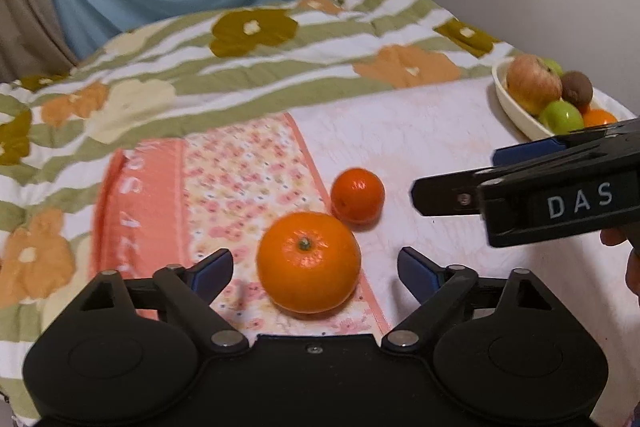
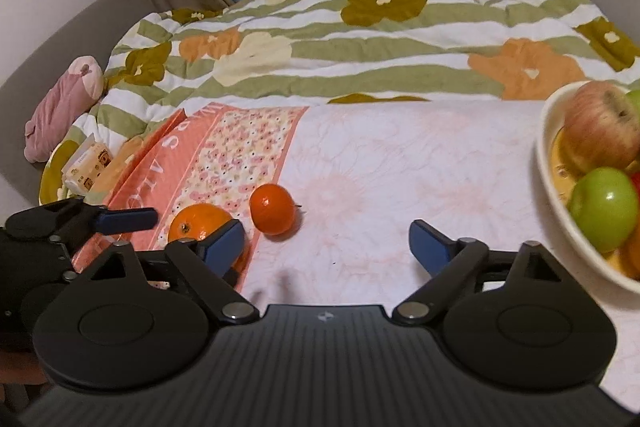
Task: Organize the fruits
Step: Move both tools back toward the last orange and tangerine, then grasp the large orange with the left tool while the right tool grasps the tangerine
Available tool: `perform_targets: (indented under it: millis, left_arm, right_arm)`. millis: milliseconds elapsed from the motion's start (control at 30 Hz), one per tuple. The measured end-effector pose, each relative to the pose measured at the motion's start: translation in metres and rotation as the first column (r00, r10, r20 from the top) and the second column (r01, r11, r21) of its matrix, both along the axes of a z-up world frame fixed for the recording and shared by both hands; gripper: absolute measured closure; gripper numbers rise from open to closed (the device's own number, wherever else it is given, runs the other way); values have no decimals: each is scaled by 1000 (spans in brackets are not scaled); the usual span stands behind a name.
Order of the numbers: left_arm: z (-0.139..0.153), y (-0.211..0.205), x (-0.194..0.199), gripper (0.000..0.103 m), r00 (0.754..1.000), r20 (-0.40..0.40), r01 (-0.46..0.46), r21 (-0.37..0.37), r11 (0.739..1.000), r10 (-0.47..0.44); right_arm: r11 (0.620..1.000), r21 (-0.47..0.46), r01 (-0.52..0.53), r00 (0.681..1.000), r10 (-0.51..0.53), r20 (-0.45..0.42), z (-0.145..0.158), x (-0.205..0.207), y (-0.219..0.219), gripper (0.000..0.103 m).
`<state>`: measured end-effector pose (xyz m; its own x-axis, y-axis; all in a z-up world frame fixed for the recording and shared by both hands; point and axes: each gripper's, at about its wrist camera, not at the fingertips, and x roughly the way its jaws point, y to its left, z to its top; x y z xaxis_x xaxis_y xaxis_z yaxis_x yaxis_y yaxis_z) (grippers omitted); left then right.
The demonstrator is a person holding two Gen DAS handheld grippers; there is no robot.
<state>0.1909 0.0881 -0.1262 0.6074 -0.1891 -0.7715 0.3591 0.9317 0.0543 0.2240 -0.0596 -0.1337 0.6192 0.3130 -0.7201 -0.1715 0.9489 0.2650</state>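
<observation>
A large orange [image 1: 308, 261] lies on the flowered pink cloth [image 1: 240, 179], stem up. My left gripper [image 1: 314, 267] is open, with one finger on each side of this orange and the pads apart from it. A smaller mandarin [image 1: 357, 195] rests just behind the orange on the white sheet. My right gripper [image 2: 326, 241] is open over bare sheet, nothing between its fingers; the mandarin [image 2: 273, 209] lies ahead to its left. A cream bowl [image 2: 546, 163] at the right holds a red apple [image 2: 600, 131], a green apple [image 2: 604, 207] and other fruit.
A green-striped floral quilt [image 2: 360, 39] covers the bed behind the cloth. A pink soft bundle [image 2: 60, 107] and a tissue packet [image 2: 86, 167] lie at the far left. A wall stands close behind the bowl [image 1: 514, 111]. The right gripper's body [image 1: 560, 203] hangs beside the left one.
</observation>
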Motion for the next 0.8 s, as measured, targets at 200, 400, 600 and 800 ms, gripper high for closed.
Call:
perform_targets:
  millis: [200,400,600,800]
  left_arm:
    - [-12,0,12,33,999,-34,7,3,1000,-6]
    - [-14,6,14,39,999,-50,6,-21,1000,-7]
    - [-13,10,8,39,999,-42,7,0,1000,-7]
    - [-13,19,-1,39,999,-40,-9,12,1000,9]
  right_arm:
    - [1000,18,9,1000,-8,-24,-9,9,8,10]
    - [1000,31,1,999,1,-49,-15,16,16,20]
    - [999,28,-18,998,19,-54,-20,20,28,26]
    - [1000,22,-22,998,23,-59,-25,24,38,32]
